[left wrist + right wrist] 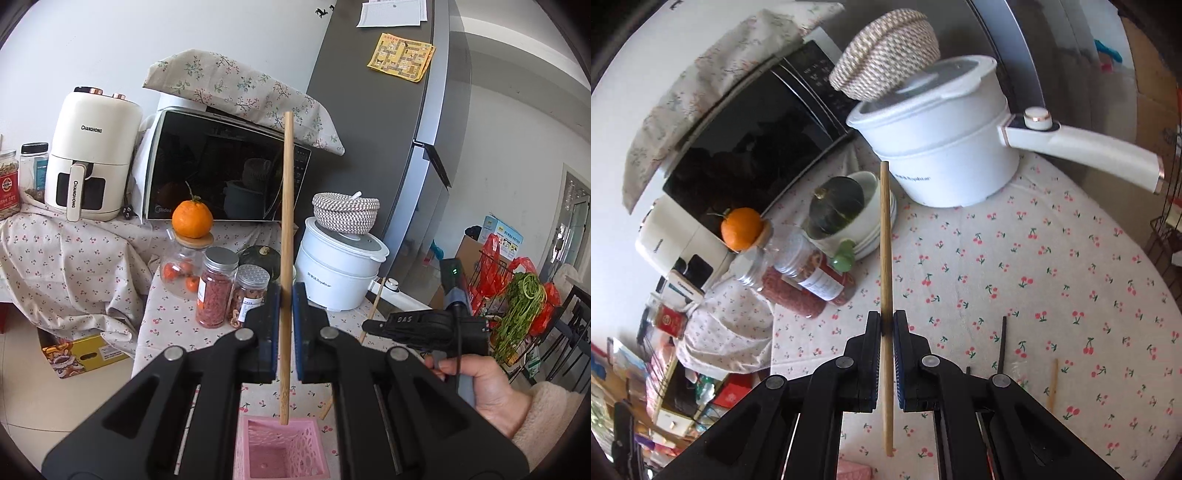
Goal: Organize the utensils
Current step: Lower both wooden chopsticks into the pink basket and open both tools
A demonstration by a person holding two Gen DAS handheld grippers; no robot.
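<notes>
In the left wrist view, nearest to the camera, the pink basket (282,448) stands on the table just under the left gripper (285,295), which is clamped on a wooden chopstick (286,258). This chopstick stands upright and its lower end hangs just over the mouth of the basket, so I judge that the step in hand is to put it into the holder. The next move calls for lowering it straight down until the end is inside, and only then letting the jaws go apart. In the right wrist view, the right gripper (887,323) is also pressed together on a second wooden chopstick (885,295), held above the cherry tablecloth (1034,258); it should wait for its turn. A little farther, only the right view shows what is still left on the cloth: a dark stick (1003,343) and another pale chopstick (1052,384) lying beside it. Only the left view shows the open basket and the person's hand (476,384) which holds the right tool. Farther back stand the white electric pot (945,147) and the microwave (225,170).
</notes>
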